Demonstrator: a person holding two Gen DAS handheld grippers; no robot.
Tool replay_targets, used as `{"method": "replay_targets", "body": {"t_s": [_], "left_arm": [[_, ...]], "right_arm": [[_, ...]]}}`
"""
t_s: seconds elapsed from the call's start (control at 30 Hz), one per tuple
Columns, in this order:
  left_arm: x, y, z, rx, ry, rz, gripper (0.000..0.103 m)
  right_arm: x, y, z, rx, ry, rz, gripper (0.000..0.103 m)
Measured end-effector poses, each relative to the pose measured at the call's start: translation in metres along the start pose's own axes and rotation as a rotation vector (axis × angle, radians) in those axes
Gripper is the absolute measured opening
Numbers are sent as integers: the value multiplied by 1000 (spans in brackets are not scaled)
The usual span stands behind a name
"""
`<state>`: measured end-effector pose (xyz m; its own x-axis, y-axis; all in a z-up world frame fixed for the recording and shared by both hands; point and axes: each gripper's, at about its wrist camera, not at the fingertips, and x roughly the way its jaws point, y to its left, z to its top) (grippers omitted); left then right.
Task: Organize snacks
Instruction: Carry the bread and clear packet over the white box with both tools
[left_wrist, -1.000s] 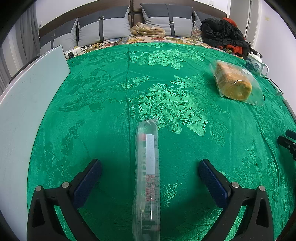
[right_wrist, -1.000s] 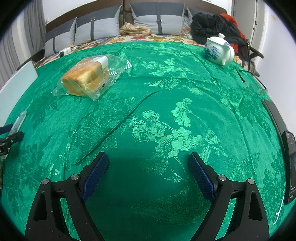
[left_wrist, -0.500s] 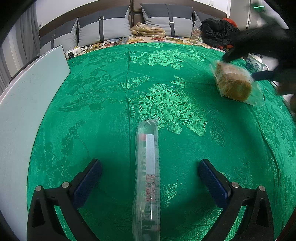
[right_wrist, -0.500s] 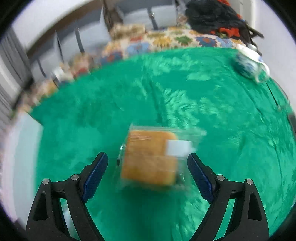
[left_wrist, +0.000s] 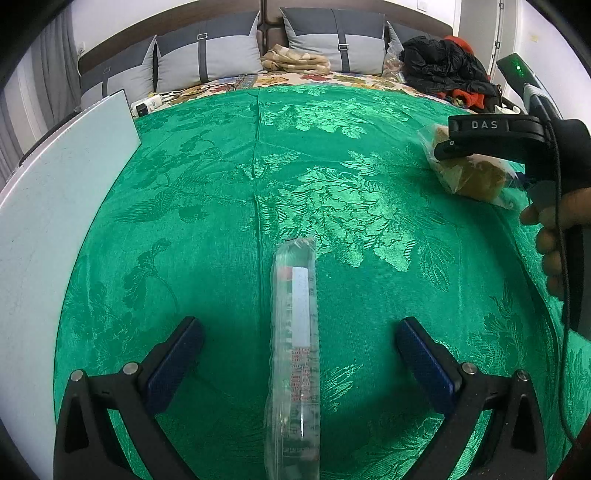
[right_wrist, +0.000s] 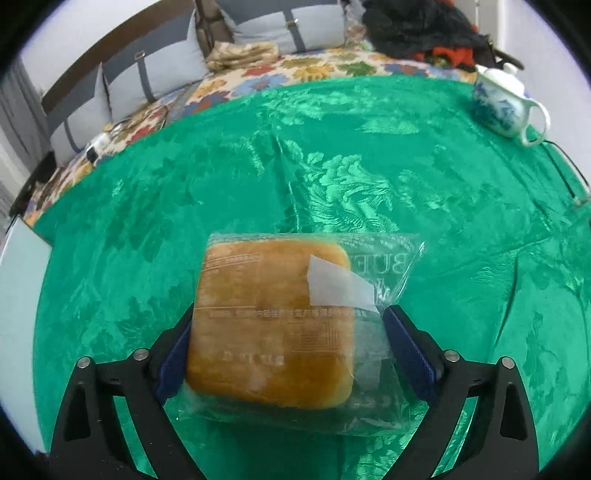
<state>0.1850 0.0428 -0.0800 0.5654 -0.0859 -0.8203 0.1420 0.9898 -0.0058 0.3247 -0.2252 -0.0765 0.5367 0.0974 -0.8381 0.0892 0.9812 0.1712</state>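
The left gripper (left_wrist: 299, 354) is hovering low over the green cloth (left_wrist: 207, 206) covering the bed, its two blue-padded fingers spread wide and gripping nothing. A long clear packet (left_wrist: 294, 354) is lying flat on the cloth between those fingers, touching neither pad, running lengthwise away from the camera with a white label and red print on its top.

Off to the right in the left wrist view, the right gripper (left_wrist: 443, 149) is reaching over a bag of bread (left_wrist: 474, 177) lying near the cloth's right edge, and a hand (left_wrist: 554, 236) is wrapping around the gripper's handle.

In the right wrist view the right gripper (right_wrist: 288, 332) is straddling the bag of bread (right_wrist: 269, 325), a square golden loaf in a clear wrapper with a white sticker on its upper right corner. The left pad is touching or nearly touching the side of the loaf, while the right pad is sitting against the loose wrapper beside it. The fingers are standing wide apart, and I cannot tell whether they are gripping the bag or only flanking it.

A blue and white teapot (right_wrist: 508, 107) is sitting on the cloth at the far right, well apart from the bread. Grey pillows (left_wrist: 207, 55) are leaning against the headboard, with a pile of dark clothes (left_wrist: 443, 70) to the right of them. A pale board (left_wrist: 48, 206) is lying along the cloth's left edge.
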Motion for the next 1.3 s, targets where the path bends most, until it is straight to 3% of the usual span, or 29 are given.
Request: {"method": "replay_targets", "body": {"t_s": [0.07, 0.17, 0.3, 0.4, 0.43, 0.5, 0.53, 0.57, 0.6, 0.63, 0.8, 0.97, 1.1, 1.2, 1.3], "left_arm": [[0, 0, 0, 0, 0, 0, 103], [0, 0, 0, 1, 0, -1, 103], [-1, 2, 1, 15, 13, -21, 103], [-7, 8, 2, 32, 67, -89, 101], [-12, 14, 2, 5, 66, -146, 95], [-18, 19, 1, -16, 69, -179, 80], [-19, 20, 1, -5, 75, -162, 65], [-20, 18, 2, 17, 76, -143, 41], [-21, 16, 2, 40, 78, -121, 25], [-21, 15, 2, 51, 82, -110, 18], [-32, 29, -4, -62, 65, -176, 17], [-78, 51, -10, -257, -37, -302, 18], [-132, 83, 1, -365, -145, -368, 18], [-178, 129, 11, -401, -234, -329, 18], [-207, 183, 13, -426, -267, -225, 18]], "right_arm": [[-1, 0, 2, -27, 20, 9, 92], [-16, -2, -4, -54, -16, 48, 77], [-42, -14, -23, -59, -33, 174, 76], [-73, -33, -53, -66, -54, 275, 76], [-85, -41, -67, -71, -65, 292, 76], [-100, -55, -93, -78, -76, 297, 76], [-106, -61, -103, -78, -80, 295, 76], [-112, -69, -117, -72, -85, 290, 76], [-115, -75, -127, -64, -88, 287, 76], [-118, -79, -135, -54, -92, 285, 76], [-136, -85, -149, -67, -104, 302, 76], [-159, -55, -135, -156, -158, 345, 76], [-183, 1, -115, -245, -195, 442, 76], [-205, 66, -95, -331, -222, 547, 76], [-223, 142, -82, -432, -231, 661, 77]]}}
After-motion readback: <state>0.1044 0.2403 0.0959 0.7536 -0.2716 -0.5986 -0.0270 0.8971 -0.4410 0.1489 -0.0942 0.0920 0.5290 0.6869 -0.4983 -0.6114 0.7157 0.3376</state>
